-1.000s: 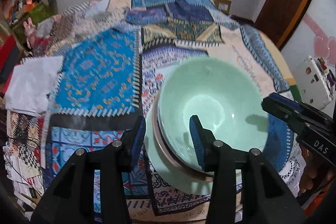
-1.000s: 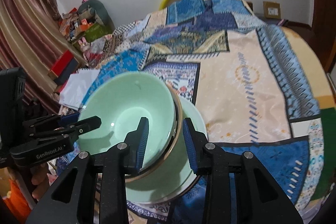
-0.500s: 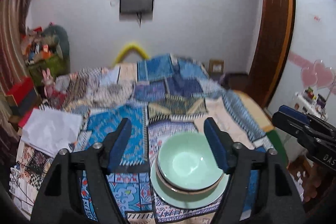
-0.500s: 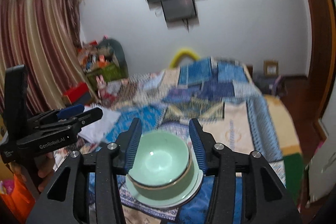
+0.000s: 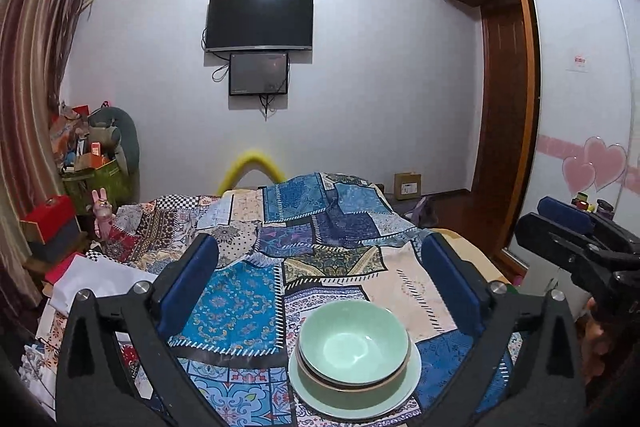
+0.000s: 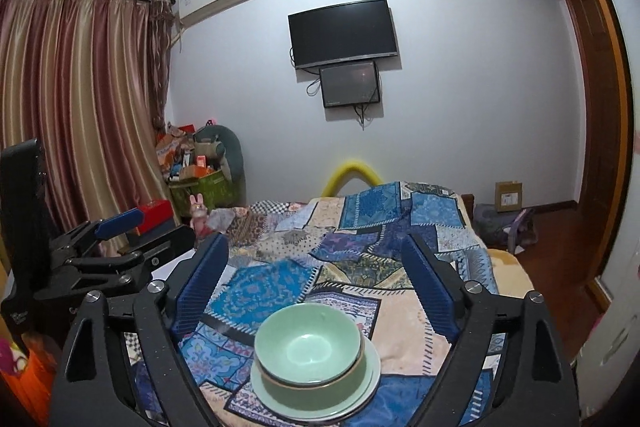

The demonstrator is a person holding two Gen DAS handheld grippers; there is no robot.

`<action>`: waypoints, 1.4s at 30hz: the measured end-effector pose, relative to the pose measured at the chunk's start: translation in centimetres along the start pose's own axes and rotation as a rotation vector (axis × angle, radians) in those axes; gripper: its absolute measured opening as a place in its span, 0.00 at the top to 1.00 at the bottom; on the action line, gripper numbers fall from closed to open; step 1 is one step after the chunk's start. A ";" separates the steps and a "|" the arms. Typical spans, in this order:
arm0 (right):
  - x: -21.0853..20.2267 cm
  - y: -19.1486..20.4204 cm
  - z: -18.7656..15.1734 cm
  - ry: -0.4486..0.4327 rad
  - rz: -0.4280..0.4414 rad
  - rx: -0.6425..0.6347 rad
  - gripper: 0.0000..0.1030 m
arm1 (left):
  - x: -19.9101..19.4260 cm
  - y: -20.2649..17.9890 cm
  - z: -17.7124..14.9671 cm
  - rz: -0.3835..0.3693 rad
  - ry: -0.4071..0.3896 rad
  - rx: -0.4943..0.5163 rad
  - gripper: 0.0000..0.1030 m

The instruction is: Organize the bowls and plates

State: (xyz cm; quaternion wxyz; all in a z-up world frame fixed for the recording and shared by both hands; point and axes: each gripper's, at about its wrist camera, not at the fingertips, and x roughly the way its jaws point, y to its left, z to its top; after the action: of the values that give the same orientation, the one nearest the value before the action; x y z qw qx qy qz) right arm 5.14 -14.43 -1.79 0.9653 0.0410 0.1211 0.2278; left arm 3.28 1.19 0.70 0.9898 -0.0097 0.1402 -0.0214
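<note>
Both tools, left (image 5: 320,283) and right (image 6: 316,283), gape wide and empty above the bowls (image 5: 354,345) nested on the plate (image 5: 410,379). Risk: soft bed quilt (image 5: 244,301) (no firm base), so any nudge could tip the stack.

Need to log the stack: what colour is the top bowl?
Pale mint green bowl, clearest in the left wrist view.

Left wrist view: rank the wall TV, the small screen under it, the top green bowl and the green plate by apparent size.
1. Green plate, widest, and nearest the camera.
2–3. Top green bowl and wall TV: about equal; the TV is far, so unranked.
4. Small screen.
</note>
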 end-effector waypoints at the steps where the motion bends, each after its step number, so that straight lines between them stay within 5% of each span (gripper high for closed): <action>1: 0.1 -0.1 0.0 0.000 -0.001 0.006 0.13 | -0.1 0.0 0.0 -0.004 0.001 -0.005 0.00; 8: -0.7 -0.1 -0.6 -0.012 -0.026 0.013 0.01 | 0.0 0.4 -0.3 -0.008 0.008 -0.033 0.00; 42: -0.6 -0.2 -1.0 0.023 -0.023 0.043 0.00 | 0.8 0.7 -0.7 -0.011 0.024 -0.019 0.00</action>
State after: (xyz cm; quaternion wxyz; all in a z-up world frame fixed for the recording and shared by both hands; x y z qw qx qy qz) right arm 4.44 -14.90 -2.68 0.9652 0.0578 0.1378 0.2146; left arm 3.88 1.80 -0.22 0.9878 -0.0198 0.1523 -0.0258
